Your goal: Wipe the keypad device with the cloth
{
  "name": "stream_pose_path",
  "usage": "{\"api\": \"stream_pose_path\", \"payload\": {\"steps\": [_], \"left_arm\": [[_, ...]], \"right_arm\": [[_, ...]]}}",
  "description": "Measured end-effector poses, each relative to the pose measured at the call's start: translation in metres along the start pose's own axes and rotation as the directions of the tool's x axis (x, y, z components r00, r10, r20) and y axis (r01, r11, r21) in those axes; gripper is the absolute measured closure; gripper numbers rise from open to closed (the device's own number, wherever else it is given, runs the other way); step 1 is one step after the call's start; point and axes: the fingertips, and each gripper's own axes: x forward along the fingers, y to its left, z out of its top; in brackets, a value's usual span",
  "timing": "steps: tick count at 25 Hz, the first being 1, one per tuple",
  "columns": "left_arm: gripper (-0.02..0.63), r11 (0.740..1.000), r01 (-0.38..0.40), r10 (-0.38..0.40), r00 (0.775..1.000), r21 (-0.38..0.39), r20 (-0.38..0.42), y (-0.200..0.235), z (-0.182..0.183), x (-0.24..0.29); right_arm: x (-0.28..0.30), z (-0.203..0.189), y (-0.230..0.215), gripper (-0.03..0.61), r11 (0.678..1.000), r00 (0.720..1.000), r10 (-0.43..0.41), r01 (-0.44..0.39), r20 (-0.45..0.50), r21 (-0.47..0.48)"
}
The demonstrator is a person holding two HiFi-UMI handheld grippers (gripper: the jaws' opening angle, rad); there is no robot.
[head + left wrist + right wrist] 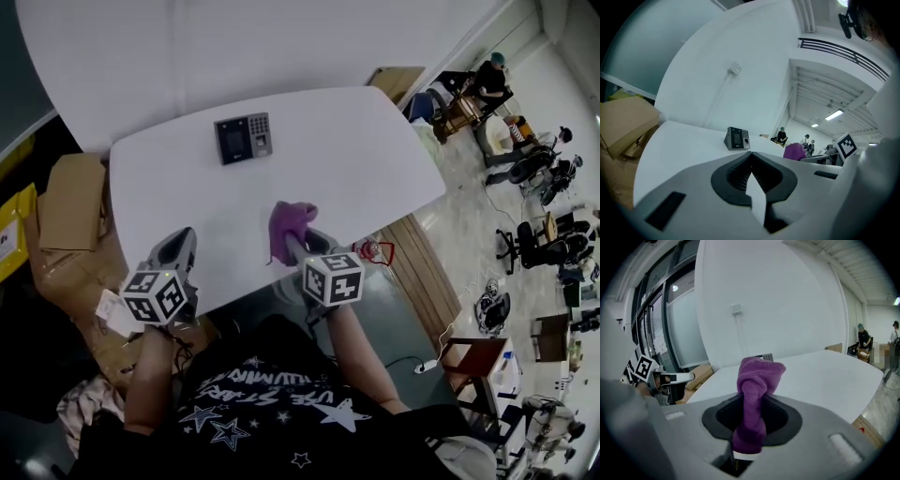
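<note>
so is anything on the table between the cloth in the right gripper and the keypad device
Nothing visible. The right gripper holds the purple cloth, and only bare white table lies between it and the keypad device near the far edge.

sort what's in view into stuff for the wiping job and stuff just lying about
For the job: keypad device; purple cloth; right hand-held gripper, shut on it.
Lying about: cardboard boxes; office chairs; left hand-held gripper, shut and empty.
</note>
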Motion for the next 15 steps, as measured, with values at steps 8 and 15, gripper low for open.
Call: {"api": "stream_pose_path", "payload": {"steps": [8, 15], "left_arm": [[0.606, 1.000, -0.014, 0.014, 1.000, 0.012, -0.001, 0.004, 0.006, 0.019], [0.606, 0.996, -0.084, 0.084, 0.996, 0.008, 0.006, 0.013, 0.020, 0.042]], "right_arm": [[0.025, 0.010, -0.017, 0.479, 1.000, 1.000, 0.020, -0.020, -0.005, -0.004], [0.061, 0.031, -0.033, 0.479, 0.996, 0.996, 0.087, -0.088, -0.019, -0.023]]}}
